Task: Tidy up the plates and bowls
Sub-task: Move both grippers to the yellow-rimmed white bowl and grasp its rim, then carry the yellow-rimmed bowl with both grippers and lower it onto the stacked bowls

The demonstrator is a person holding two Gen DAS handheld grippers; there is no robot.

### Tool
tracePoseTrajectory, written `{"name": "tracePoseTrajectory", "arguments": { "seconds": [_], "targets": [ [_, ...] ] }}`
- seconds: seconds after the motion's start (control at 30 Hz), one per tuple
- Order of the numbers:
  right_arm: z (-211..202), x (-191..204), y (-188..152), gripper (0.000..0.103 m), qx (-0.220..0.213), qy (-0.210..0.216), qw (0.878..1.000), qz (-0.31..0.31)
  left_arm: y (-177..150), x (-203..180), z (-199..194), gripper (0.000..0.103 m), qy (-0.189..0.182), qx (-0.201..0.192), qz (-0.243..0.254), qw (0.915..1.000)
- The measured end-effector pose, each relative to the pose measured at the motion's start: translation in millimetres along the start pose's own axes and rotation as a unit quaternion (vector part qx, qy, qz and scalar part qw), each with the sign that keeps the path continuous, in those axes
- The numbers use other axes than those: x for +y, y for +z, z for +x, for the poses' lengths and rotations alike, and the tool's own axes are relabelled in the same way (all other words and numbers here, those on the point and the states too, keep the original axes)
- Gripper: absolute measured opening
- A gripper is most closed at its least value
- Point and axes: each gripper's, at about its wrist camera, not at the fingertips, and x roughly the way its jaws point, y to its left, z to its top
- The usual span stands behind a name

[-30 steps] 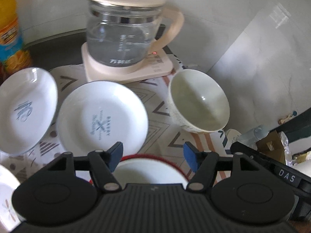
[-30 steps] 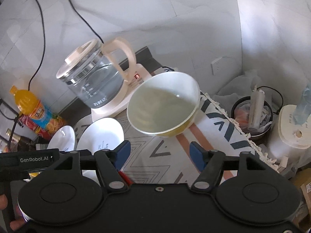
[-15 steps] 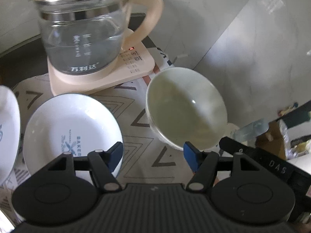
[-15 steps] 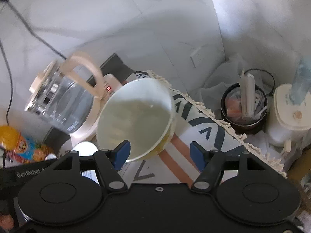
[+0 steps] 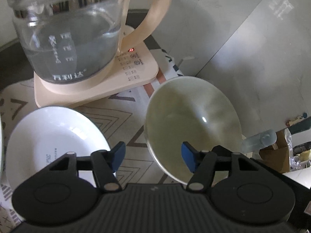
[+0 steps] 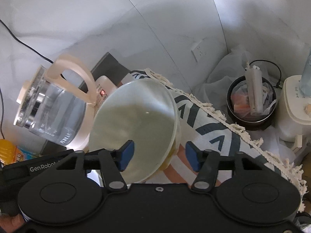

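Observation:
A cream bowl (image 5: 192,124) with a yellow outside stands on the patterned cloth; it also shows in the right wrist view (image 6: 136,128). My left gripper (image 5: 152,156) is open, its right finger over the bowl's inside and its left finger outside the rim. My right gripper (image 6: 159,153) is open, its left finger over the bowl's inside, its right finger outside the rim. A white plate (image 5: 54,141) lies left of the bowl on the cloth.
A glass kettle (image 5: 68,35) on a cream base (image 5: 124,79) stands close behind the plate and bowl. The fringed cloth edge (image 6: 223,114) marks the table's right side. Beyond it stand a dark bin (image 6: 250,106) and a white appliance (image 6: 297,103). An orange bottle (image 6: 7,151) stands at far left.
Both grippers have moved forward to the bowl, and each now straddles its rim. The left plates and the red-rimmed dish have slid out of the left wrist view.

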Motion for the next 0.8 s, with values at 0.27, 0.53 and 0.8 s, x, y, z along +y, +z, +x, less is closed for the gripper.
{"name": "tracePoseTrajectory", "arguments": {
  "seconds": [0.27,0.53,0.8],
  "targets": [
    [23,-4,6,0.024,0.028,-0.024,0.999,0.001,2,11,29,0.02,-0.013,0.035,-0.042,0.9984],
    [22,-3,6,0.021,0.027,-0.009,1.0,-0.009,-3,4,20,0.014,-0.011,0.022,-0.031,0.9992],
    [-7,12,6,0.021,0.003,0.009,0.999,-0.036,-10,6,-18,0.014,-0.024,-0.005,-0.04,0.9989]
  ]
}}
